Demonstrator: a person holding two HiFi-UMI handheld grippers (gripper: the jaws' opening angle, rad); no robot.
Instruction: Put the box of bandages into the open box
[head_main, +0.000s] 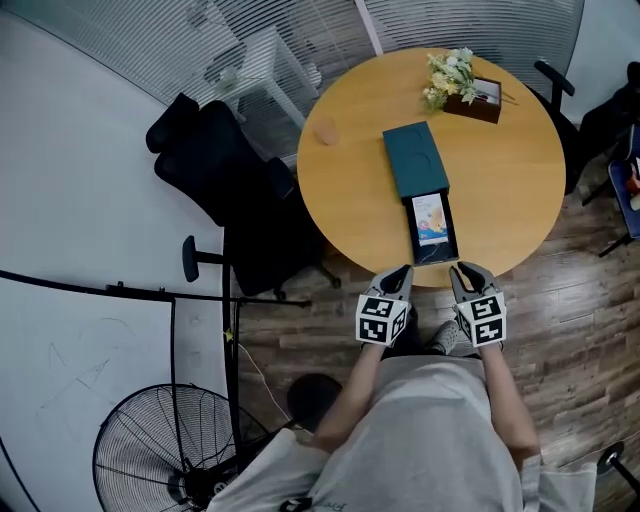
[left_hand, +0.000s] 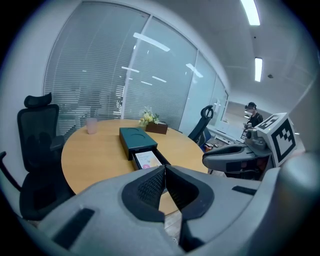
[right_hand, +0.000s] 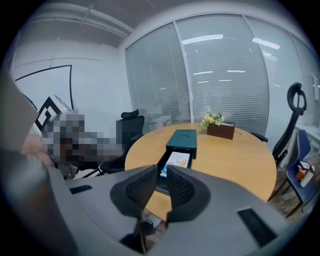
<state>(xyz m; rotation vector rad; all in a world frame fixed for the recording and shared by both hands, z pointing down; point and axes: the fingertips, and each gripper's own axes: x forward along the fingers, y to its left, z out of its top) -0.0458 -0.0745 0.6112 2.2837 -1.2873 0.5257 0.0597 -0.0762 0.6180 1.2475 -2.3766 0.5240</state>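
Note:
A dark teal box (head_main: 415, 158) lies on the round wooden table (head_main: 350, 190), its black drawer (head_main: 433, 259) pulled out toward me. Inside the drawer lies flat the box of bandages (head_main: 432, 218), white and light blue with a colourful print. My left gripper (head_main: 403, 270) and right gripper (head_main: 458, 270) hover side by side at the table's near edge, just short of the drawer, both shut and holding nothing. The left gripper view shows its jaws (left_hand: 164, 168) meeting below the bandage box (left_hand: 146, 159). In the right gripper view, the jaws (right_hand: 161, 170) partly cover the drawer and the bandage box (right_hand: 176, 160).
A brown flower box (head_main: 462, 85) stands at the table's far side and a pink cup (head_main: 326, 131) at its left. Black office chairs (head_main: 230, 190) stand left of the table, another chair (head_main: 560, 100) at the right, and a floor fan (head_main: 160, 450) at my lower left.

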